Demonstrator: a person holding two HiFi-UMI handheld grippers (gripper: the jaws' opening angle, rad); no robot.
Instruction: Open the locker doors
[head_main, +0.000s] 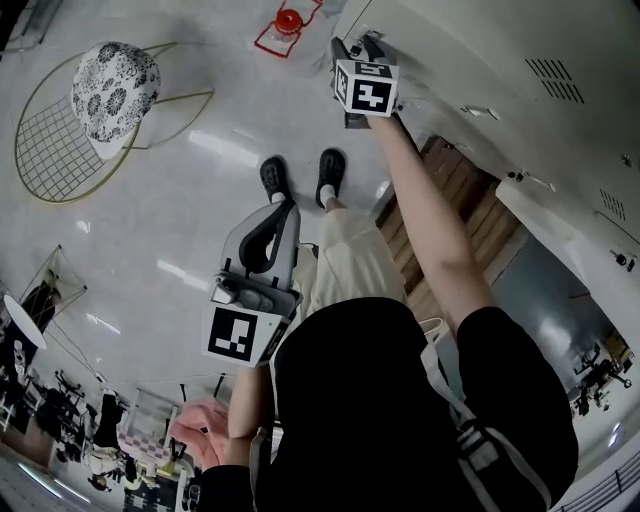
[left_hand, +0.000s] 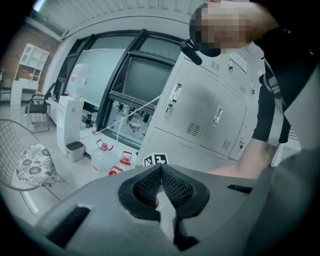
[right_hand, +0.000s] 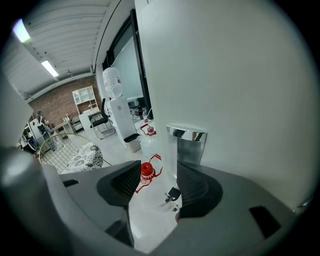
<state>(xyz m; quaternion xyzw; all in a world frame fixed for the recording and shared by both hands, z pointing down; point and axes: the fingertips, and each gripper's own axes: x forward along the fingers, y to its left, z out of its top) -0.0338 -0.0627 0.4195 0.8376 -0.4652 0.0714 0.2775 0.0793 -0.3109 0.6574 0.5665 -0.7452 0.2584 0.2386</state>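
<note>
At the handle (right_hand: 186, 146) near the locker door (right_hand: 235, 75) edge, right claw (right_hand: 159, 182), jaws apart.

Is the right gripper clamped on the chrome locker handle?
No, the jaws of the right gripper stand wide apart by the chrome handle, pressing nothing.

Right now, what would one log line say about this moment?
right hand-held gripper: open, by locker handle | left hand-held gripper: shut, empty

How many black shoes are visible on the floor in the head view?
2. The left shoe and the right shoe stand side by side on the pale floor. None seems hidden.
</note>
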